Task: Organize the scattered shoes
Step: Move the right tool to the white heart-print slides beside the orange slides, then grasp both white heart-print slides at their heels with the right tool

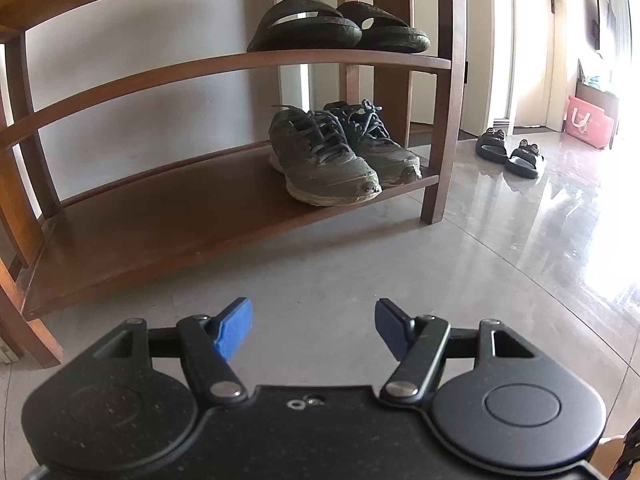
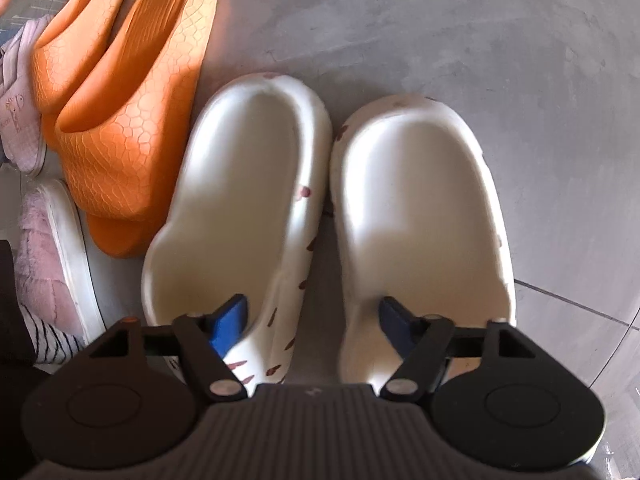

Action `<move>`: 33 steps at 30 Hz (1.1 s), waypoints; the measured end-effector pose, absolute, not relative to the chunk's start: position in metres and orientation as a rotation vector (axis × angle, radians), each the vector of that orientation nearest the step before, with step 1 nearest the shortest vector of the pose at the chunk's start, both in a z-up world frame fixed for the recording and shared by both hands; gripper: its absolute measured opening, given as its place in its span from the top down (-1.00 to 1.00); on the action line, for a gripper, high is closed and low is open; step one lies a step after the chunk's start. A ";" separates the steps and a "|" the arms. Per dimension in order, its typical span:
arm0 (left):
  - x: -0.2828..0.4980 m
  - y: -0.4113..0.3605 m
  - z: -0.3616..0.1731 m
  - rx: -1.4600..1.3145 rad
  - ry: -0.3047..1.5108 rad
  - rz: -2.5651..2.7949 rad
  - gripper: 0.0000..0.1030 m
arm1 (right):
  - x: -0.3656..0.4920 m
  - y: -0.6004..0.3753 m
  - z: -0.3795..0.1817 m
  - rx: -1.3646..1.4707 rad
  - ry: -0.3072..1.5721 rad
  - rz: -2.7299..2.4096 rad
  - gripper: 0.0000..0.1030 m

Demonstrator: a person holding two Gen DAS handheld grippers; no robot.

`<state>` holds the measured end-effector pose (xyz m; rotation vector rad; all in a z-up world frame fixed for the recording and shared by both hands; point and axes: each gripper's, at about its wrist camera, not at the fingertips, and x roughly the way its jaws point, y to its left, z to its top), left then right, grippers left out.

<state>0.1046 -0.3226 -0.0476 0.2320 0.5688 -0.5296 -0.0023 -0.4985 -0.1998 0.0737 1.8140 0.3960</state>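
Observation:
Two white slippers with small red marks lie side by side on the grey floor. My right gripper points down at them with one blue finger inside the left slipper and the other inside the right one. The pads lie against the two neighbouring inner walls, and a narrow dark gap shows between the slippers. My left gripper hangs open above bare floor in front of a wooden shoe rack. The rack holds dark slides on its middle shelf and grey laced sneakers on its bottom shelf.
An orange pair of slippers lies left of the white pair, with pink fluffy slippers at the left edge. Black slides sit on the shiny floor right of the rack, near a doorway and a pink bag.

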 end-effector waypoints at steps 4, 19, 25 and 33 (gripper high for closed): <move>0.105 -0.323 -0.048 0.233 0.571 -0.526 -0.32 | 0.010 -0.509 -0.199 0.199 1.790 0.400 0.56; 0.108 -0.308 -0.038 0.201 0.532 -0.463 -0.32 | 0.121 -0.498 -0.147 0.023 1.274 0.325 0.66; 0.105 -0.297 -0.044 0.192 0.541 -0.448 -0.32 | 0.036 -0.504 -0.116 0.072 0.978 0.511 -0.20; 0.105 -0.312 -0.049 0.219 0.543 -0.480 -0.32 | -0.112 -0.549 -0.163 0.198 0.973 0.360 -0.20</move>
